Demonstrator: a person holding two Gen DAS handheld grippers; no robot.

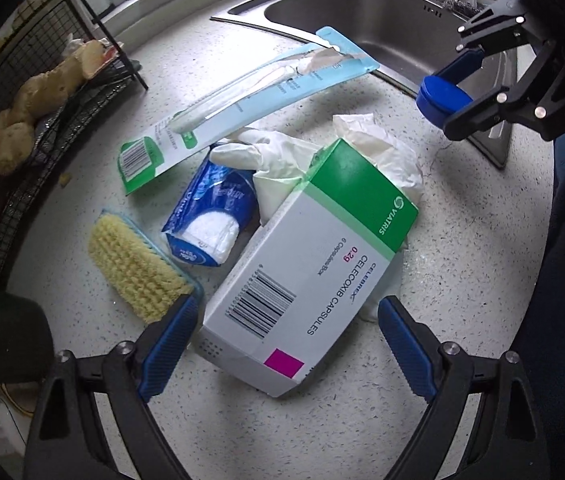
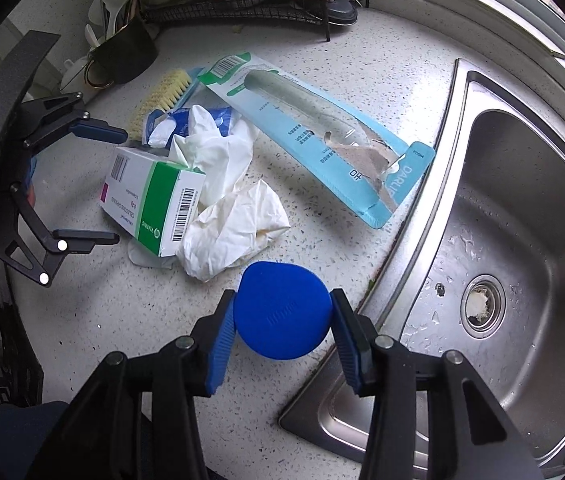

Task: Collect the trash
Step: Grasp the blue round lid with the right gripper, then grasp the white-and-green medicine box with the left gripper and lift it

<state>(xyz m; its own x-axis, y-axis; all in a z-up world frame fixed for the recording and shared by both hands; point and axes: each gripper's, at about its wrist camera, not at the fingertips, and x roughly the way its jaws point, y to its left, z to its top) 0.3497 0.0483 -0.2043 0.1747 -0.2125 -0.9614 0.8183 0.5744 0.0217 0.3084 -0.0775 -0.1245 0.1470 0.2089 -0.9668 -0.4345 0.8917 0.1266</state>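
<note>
A white and green capsule box (image 1: pixel 306 264) lies on the speckled counter between the wide-open fingers of my left gripper (image 1: pixel 286 344); the pads do not touch it. It also shows in the right wrist view (image 2: pixel 150 200). My right gripper (image 2: pixel 282 322) is shut on a round blue lid (image 2: pixel 282 312), held above the counter beside the sink; it also shows in the left wrist view (image 1: pixel 442 98). White gloves (image 1: pixel 274 156), crumpled tissue (image 2: pixel 238 228), a blue tissue pack (image 1: pixel 210 216) and a torn toothbrush package (image 1: pixel 242 96) lie around the box.
A yellow scrub brush (image 1: pixel 138 272) lies left of the box. A steel sink (image 2: pixel 522 208) is at the right. A black wire rack (image 1: pixel 42 100) holding ginger stands at the left, with a dark utensil cup (image 2: pixel 122 56) nearby.
</note>
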